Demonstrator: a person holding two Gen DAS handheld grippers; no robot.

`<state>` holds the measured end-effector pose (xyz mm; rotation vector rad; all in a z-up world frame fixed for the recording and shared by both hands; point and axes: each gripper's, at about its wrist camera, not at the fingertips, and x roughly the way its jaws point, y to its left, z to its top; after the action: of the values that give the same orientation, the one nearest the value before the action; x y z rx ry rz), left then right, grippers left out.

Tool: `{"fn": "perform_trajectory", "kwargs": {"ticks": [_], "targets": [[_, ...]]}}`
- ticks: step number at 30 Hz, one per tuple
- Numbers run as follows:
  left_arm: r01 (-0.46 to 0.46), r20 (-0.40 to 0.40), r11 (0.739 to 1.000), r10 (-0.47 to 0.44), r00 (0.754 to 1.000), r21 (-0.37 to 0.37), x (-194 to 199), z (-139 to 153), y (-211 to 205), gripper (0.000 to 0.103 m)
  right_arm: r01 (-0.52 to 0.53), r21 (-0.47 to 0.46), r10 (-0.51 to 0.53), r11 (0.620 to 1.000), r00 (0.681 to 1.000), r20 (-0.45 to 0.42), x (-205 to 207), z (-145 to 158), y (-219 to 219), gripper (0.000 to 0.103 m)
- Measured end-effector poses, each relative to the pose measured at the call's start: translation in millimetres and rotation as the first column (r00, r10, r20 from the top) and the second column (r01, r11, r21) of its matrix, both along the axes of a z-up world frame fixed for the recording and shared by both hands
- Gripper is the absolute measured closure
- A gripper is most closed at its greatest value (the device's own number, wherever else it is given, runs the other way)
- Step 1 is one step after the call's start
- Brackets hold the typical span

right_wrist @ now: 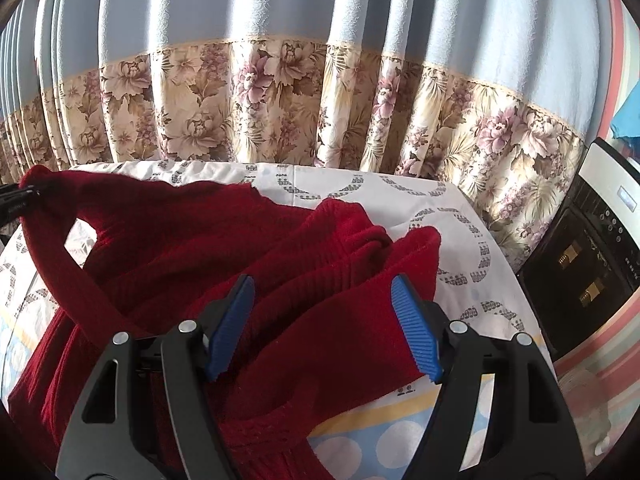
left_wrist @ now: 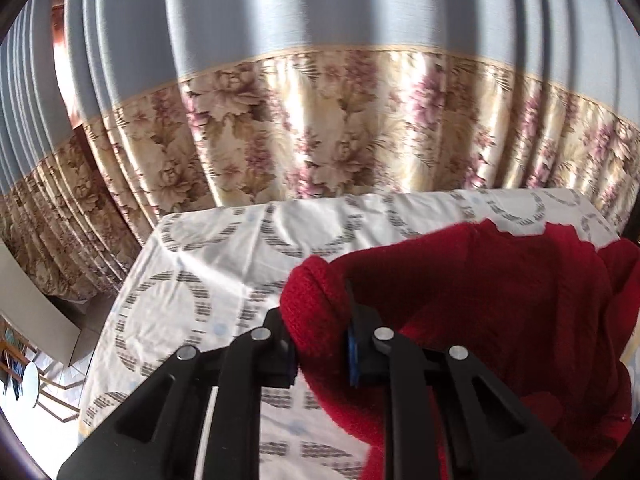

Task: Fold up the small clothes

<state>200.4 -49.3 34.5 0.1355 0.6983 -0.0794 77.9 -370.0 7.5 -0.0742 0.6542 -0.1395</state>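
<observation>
Your left gripper (left_wrist: 320, 344) pinches the red sweater's (right_wrist: 280, 272) raised edge; your right gripper (right_wrist: 324, 328) hovers spread above it.

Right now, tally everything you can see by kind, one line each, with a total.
Red knit garment: 1
Grippers: 2, left gripper shut on the garment, right gripper open above it
Patterned bedsheet: 1
Floral curtain: 1
Dark appliance: 1
Total: 6

The left gripper (left_wrist: 320, 344) and right gripper (right_wrist: 324, 328) share black linkage arms, silver pivot screws and ribbed blue pads (right_wrist: 416, 332).
</observation>
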Motion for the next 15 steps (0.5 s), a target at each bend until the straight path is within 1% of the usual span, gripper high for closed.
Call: {"fn": "perform_trajectory", "kwargs": {"ticks": [8, 11, 15], "targets": [[-0.095, 0.003, 0.996, 0.095, 0.996, -0.003, 25, 7, 54, 0.086, -0.004, -0.01, 0.004, 1.0, 1.0, -0.006, 9, 1, 7, 0.031], [-0.133, -0.026, 0.991, 0.133, 0.991, -0.017, 35, 0, 77, 0.086, -0.012, -0.017, 0.012, 1.0, 1.0, -0.01, 13, 0, 10, 0.031], [-0.171, -0.05, 0.985, 0.17, 0.984, -0.017, 39, -11, 94, 0.086, -0.019, -0.022, 0.019, 1.0, 1.0, -0.015, 18, -1, 13, 0.031]]}}
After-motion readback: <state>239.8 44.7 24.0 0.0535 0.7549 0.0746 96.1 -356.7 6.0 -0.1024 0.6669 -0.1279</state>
